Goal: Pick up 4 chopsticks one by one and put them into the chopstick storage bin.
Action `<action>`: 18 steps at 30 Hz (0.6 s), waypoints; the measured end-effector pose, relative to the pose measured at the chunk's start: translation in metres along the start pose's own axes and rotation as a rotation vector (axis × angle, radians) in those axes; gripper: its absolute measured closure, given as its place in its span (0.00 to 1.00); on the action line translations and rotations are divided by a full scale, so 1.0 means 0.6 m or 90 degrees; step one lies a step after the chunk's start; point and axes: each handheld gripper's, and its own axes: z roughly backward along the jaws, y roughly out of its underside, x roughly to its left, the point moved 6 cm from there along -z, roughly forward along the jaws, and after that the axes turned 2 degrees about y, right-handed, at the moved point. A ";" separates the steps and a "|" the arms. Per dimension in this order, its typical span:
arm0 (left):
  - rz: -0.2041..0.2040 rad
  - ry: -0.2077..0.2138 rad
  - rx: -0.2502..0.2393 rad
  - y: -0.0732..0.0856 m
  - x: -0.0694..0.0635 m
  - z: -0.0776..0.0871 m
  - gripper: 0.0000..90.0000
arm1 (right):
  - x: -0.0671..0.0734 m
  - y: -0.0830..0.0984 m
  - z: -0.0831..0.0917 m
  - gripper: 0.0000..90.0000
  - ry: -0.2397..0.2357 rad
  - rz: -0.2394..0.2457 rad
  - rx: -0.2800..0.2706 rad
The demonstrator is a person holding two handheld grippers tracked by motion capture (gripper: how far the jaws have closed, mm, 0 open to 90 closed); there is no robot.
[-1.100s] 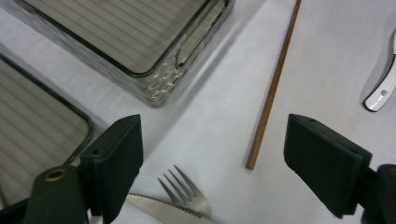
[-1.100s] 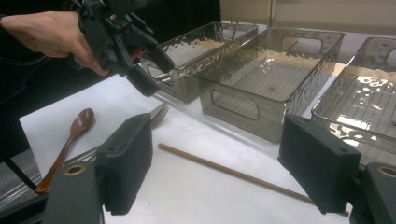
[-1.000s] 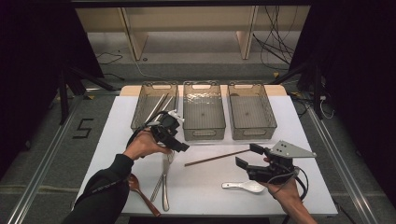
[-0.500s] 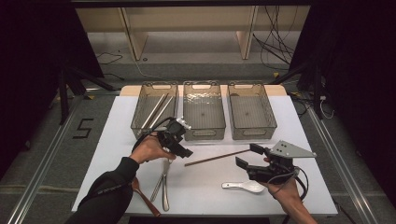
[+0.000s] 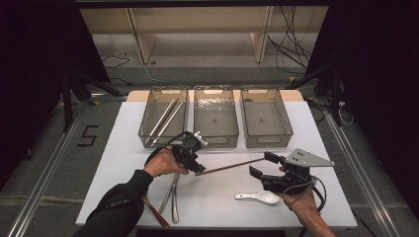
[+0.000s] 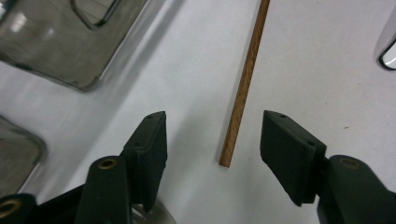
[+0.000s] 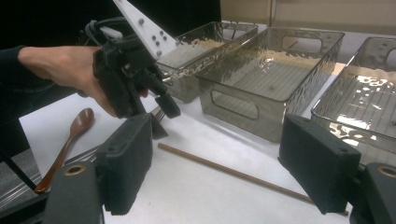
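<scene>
On the white table (image 5: pixel 316 148), two metal sticks (image 5: pixel 164 118) already lie in the left bin (image 5: pixel 146 124). Left gripper (image 6: pixel 212 140), jaws just closing, straddles the untouched wooden chopstick (image 6: pixel 243 91); right gripper (image 7: pixel 217 163) hangs open, holding nothing.

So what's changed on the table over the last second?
The left gripper has come down from the left bin to the near end of the brown chopstick. Its jaws have just been closing, with the stick between them but untouched. The right gripper, the white spoon and the cutlery kept their places.
</scene>
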 end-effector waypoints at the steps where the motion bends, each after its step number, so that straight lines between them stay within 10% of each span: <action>1: 0.001 0.003 0.002 0.001 -0.001 -0.003 0.47 | 0.000 0.000 0.000 0.30 0.000 0.000 0.000; 18: -0.036 0.006 0.035 0.002 -0.019 -0.033 0.71 | 0.000 0.000 0.000 0.30 0.000 0.001 0.000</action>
